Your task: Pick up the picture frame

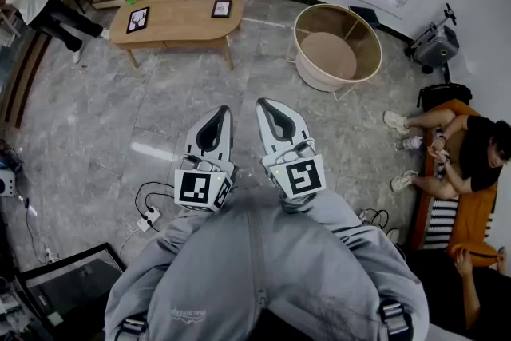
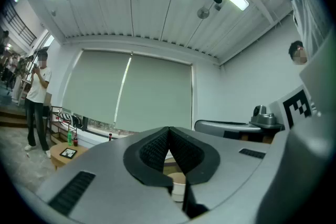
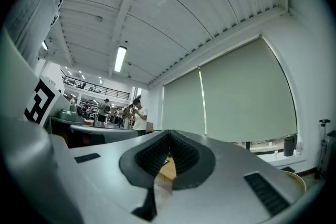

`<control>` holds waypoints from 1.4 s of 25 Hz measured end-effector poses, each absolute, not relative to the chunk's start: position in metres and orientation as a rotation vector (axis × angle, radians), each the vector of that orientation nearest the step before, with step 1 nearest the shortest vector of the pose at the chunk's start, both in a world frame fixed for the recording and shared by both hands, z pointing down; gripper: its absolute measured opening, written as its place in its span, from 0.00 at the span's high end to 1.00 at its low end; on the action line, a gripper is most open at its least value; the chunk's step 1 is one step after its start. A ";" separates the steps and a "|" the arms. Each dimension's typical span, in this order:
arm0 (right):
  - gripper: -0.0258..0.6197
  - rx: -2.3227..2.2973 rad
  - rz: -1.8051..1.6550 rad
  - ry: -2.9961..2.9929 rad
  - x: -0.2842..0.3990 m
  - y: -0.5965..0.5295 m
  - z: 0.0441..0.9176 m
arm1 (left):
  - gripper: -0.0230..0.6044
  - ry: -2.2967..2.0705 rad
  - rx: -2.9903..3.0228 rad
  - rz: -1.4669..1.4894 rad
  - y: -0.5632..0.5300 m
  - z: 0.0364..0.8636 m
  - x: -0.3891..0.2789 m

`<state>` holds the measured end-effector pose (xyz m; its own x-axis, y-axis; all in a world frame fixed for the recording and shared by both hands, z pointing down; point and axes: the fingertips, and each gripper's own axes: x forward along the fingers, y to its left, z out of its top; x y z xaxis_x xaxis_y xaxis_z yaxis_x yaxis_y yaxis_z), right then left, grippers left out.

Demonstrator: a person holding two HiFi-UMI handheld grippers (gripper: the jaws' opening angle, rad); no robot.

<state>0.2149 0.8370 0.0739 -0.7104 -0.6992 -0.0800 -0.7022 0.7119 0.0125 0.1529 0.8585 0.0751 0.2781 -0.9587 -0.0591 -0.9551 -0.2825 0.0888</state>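
Both jaw pairs pressed together on nothing, left gripper (image 1: 217, 117) just beside right gripper (image 1: 271, 112). Open floor (image 1: 160, 108) ahead. Well beyond, picture frame (image 1: 137, 19) near the table's (image 1: 180, 18) left end; second frame (image 1: 221, 9) by its far right edge.

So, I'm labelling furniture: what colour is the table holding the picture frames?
Light tan wood; the table shows best in the head view.
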 end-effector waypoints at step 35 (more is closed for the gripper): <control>0.91 -1.254 0.016 2.780 0.121 0.589 0.097 | 0.93 -1.788 2.493 -0.102 0.614 0.108 0.038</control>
<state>0.1213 0.5895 0.0970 -0.6584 -0.7474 -0.0885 -0.7484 0.6626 -0.0281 0.0377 0.6140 0.1080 0.3203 -0.9473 -0.0116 -0.9425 -0.3199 0.0972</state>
